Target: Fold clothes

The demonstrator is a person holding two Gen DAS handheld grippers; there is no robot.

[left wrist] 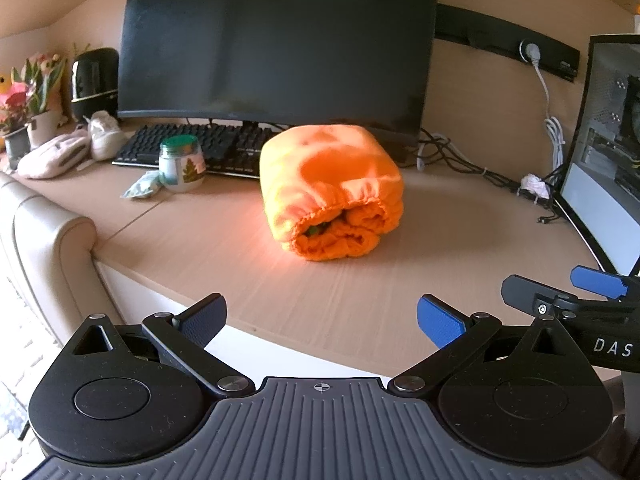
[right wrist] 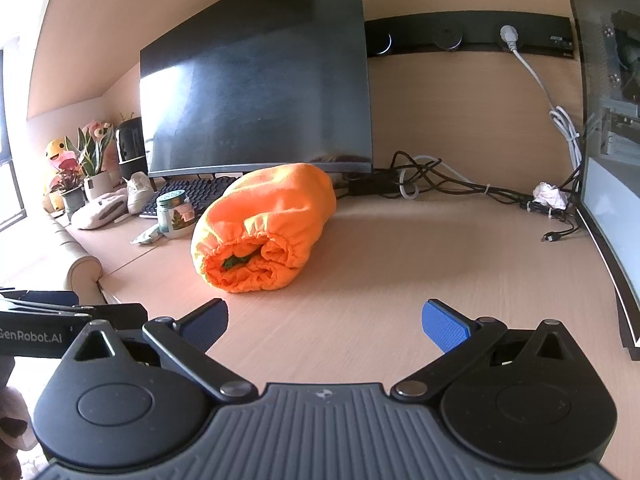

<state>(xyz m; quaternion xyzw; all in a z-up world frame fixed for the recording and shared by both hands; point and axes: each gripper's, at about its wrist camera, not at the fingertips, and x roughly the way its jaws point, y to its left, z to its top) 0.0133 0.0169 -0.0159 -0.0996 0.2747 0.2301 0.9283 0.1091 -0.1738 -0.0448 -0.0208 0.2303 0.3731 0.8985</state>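
Note:
An orange garment [left wrist: 330, 188] lies rolled into a tight bundle on the wooden desk [left wrist: 360, 280], its elastic hem facing me with a bit of green inside. It also shows in the right wrist view [right wrist: 262, 228]. My left gripper [left wrist: 320, 318] is open and empty, hanging near the desk's front edge, short of the bundle. My right gripper [right wrist: 325, 324] is open and empty above the desk, in front and to the right of the bundle. The right gripper's fingertips [left wrist: 598, 282] show at the right of the left wrist view.
A black monitor [left wrist: 276, 40] and keyboard [left wrist: 200, 148] stand behind the bundle. A jar [left wrist: 182, 164], a shoe [left wrist: 104, 134], plants [left wrist: 28, 96] sit at the left. Cables [right wrist: 460, 184] and a PC case [right wrist: 612, 120] are at the right. A padded chair arm [left wrist: 52, 236] is left.

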